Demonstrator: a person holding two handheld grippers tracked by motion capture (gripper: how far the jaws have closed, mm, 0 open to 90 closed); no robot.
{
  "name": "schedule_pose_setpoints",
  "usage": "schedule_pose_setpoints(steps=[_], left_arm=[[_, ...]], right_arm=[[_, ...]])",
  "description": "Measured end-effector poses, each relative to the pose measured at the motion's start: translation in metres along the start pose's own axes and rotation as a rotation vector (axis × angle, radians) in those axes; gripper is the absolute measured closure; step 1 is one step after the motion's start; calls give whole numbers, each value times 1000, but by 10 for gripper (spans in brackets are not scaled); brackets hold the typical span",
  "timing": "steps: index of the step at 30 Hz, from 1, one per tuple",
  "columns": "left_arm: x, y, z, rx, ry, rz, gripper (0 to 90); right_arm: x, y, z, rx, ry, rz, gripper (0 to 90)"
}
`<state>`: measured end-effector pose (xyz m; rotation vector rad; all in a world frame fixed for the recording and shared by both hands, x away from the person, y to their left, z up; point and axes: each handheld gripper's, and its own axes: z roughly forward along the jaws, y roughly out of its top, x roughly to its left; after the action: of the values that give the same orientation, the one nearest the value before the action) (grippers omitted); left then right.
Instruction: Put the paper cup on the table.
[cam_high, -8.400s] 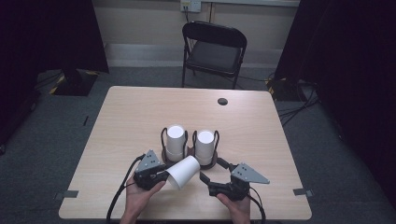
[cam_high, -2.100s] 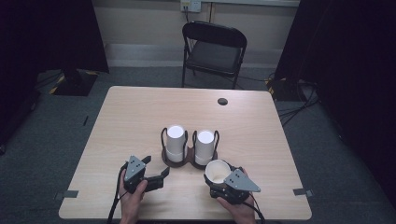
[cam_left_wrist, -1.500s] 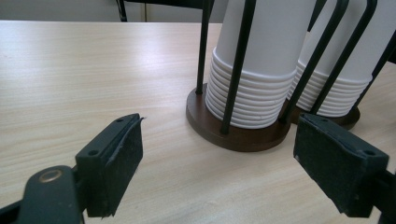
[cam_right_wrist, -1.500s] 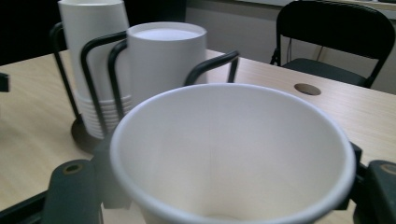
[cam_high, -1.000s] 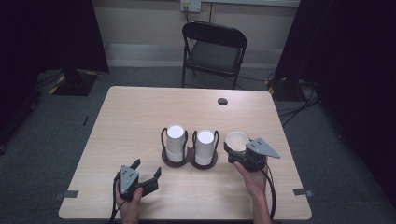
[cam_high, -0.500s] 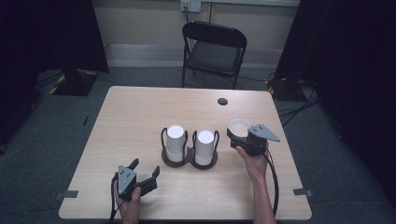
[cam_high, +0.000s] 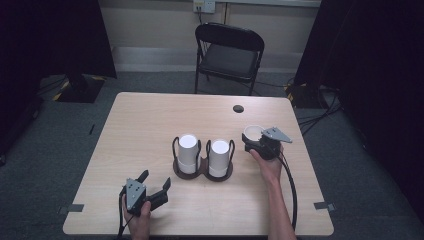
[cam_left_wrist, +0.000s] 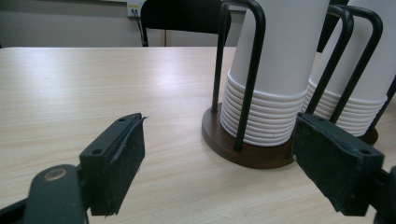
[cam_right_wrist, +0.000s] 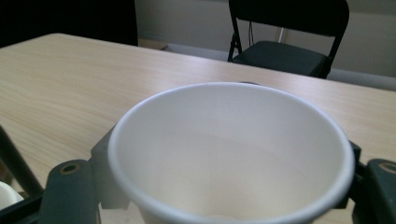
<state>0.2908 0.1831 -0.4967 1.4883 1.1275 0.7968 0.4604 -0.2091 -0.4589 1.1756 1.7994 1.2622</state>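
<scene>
Cup (cam_high: 253, 132) in right tongs (cam_high: 260, 141) above pale wooden table (cam_high: 150, 130).

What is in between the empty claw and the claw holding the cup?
Between the left gripper and the right gripper with its paper cup stands the cup holder with two cup stacks, seen in the high view.

White cups, black metal, pale wood

The paper cup (cam_right_wrist: 229, 154) is plain white inside and out, as are the two cup stacks (cam_high: 189, 152), whose rims show as fine white bands in the left gripper view. Their holder (cam_left_wrist: 243, 154) has a dark brown base and black wire loops. The surface (cam_high: 150, 125) is light beige wood with a faint straight grain. Both the left gripper (cam_high: 152, 192) and right gripper (cam_high: 255, 142) are black with grey plates. The chair (cam_high: 229, 55) is black, the floor (cam_high: 50, 150) dark grey carpet.
</scene>
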Motion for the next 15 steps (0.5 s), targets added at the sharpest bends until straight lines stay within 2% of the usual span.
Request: schedule_pose_setpoints(steps=[2, 5, 15], left_arm=[[0, 0, 1, 8, -3, -1, 179], [0, 0, 1, 9, -5, -2, 179], [0, 0, 1, 7, -3, 5, 179]], right_arm=[[-2, -3, 3, 18, -4, 2, 239], [-5, -6, 5, 13, -18, 11, 236], [-13, -15, 10, 45, -27, 39, 232]])
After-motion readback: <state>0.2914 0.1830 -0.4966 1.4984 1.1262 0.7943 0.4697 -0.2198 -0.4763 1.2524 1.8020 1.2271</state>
